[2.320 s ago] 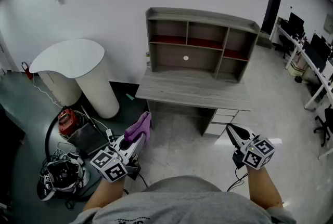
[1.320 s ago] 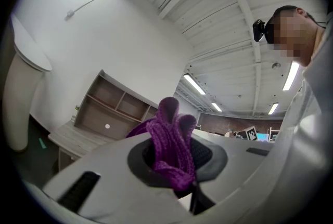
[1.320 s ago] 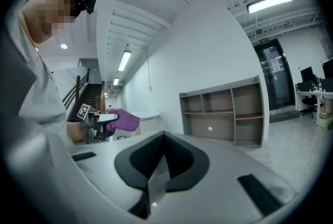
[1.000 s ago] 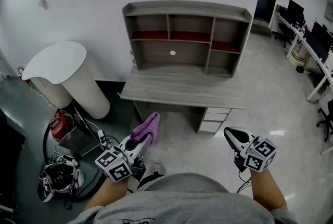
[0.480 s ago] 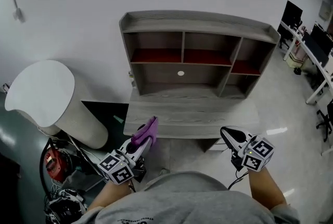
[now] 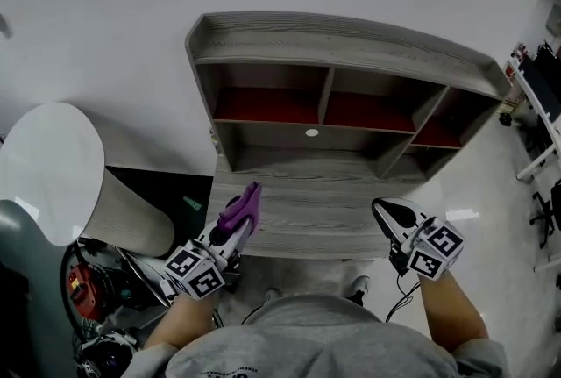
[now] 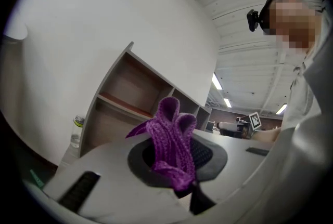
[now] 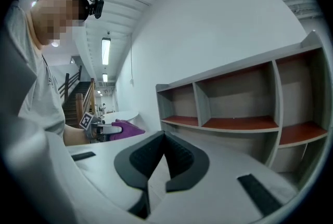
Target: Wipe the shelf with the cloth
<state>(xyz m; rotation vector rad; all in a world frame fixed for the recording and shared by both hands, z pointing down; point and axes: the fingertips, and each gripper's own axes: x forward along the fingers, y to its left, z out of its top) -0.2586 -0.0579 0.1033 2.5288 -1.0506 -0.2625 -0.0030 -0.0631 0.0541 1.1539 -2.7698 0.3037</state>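
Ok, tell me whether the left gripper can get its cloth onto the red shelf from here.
Probably yes. The left gripper, shut on the purple cloth, hangs at the front of the desk, and nothing stands between it and the open-fronted red shelf; it only needs a forward reach.

Left hand-held gripper (image 6: 235, 233) points forward, clamped on a purple cloth (image 6: 245, 205); right hand-held gripper (image 6: 383, 211), well to its right, jaws pressed together, empty

One shelf (image 6: 337, 41), one purple cloth (image 6: 245, 205), one bottle (image 7: 77, 132), two grippers: left gripper (image 6: 235, 231), right gripper (image 6: 382, 211).
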